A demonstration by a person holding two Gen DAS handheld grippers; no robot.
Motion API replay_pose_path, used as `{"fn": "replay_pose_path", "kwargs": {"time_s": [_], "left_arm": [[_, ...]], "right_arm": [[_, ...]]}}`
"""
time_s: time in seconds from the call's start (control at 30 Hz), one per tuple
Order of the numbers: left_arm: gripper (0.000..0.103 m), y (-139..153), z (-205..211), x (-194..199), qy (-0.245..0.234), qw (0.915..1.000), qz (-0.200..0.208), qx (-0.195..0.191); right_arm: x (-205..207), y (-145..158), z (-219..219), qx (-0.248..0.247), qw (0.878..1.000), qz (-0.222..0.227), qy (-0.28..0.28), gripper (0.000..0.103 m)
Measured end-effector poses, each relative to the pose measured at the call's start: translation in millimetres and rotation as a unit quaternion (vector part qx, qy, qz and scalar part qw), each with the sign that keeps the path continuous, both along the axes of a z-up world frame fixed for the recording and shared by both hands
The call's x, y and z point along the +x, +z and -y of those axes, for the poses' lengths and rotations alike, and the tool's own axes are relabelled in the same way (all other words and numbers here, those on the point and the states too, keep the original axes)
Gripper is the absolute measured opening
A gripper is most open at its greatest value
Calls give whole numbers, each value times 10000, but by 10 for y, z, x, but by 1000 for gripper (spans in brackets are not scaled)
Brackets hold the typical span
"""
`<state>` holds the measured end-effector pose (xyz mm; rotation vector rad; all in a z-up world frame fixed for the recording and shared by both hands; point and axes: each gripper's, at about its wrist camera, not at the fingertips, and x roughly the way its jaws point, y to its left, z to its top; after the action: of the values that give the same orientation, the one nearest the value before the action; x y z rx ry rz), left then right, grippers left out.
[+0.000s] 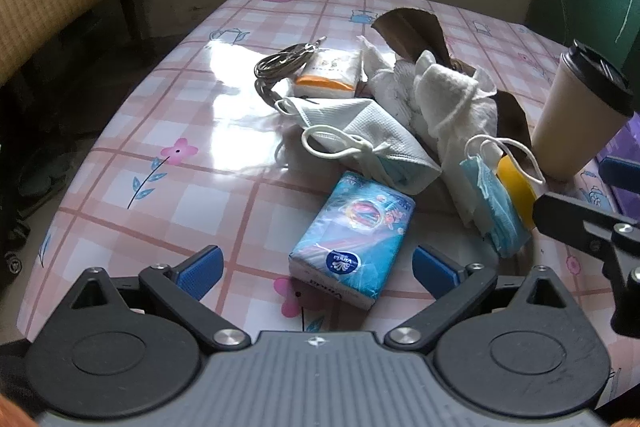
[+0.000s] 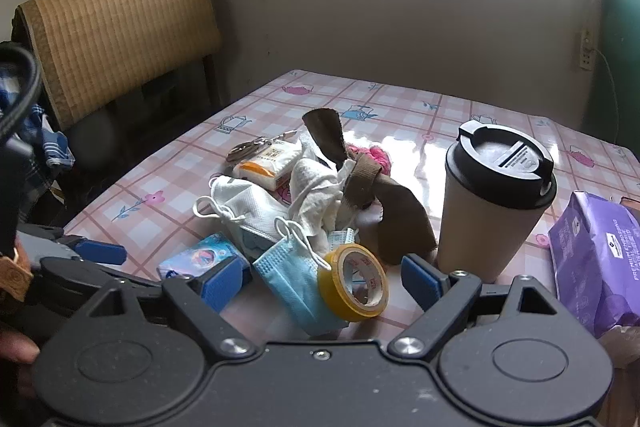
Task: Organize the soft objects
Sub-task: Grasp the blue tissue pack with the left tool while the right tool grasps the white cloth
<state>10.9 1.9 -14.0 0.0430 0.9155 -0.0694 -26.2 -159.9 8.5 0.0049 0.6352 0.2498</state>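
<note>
A blue tissue pack lies on the pink checked table, between the spread fingers of my open left gripper. Beyond it sit a white mask, crumpled white cloths and an orange-edged tissue pack. In the right wrist view, my open right gripper hovers over a blue surgical mask and a yellow tape roll, both lying between its fingers. The blue tissue pack shows at left, and brown fabric sits behind the pile.
A lidded beige coffee cup stands right of the pile, with a purple wipes pack further right. A coiled cable lies at the pile's far side. A wicker chair stands past the table's left edge.
</note>
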Motion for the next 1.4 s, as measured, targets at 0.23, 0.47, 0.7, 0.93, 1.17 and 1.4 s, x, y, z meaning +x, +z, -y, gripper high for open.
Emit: {"fn": "replay_pose_path", "kwargs": {"time_s": [0.23,0.47,0.7,0.93,1.17,1.4], "left_arm": [[94,-101,73,93,-184,9998,78,44],[54,-153,98,106,-282,9993,249,-39],[53,-30,-125,-27,-61,9987,433,-247],[53,78,-371,-93,292,9974,504,-420],[53,239,-394,-124,372,9954,768,-438],[53,389,-328,-100,408,9938,958,-390]], "right_arm": [[82,-5,-54,-58,10000,-14,33,101],[324,22,-251,-194,9998,-27,27,101],[616,-59,-490,-512,9983,-115,-245,100],[917,-249,-482,-278,9978,-535,-276,40],[700,35,-320,234,9991,-344,-91,10],[443,434,-180,522,9986,-82,-82,7]]}}
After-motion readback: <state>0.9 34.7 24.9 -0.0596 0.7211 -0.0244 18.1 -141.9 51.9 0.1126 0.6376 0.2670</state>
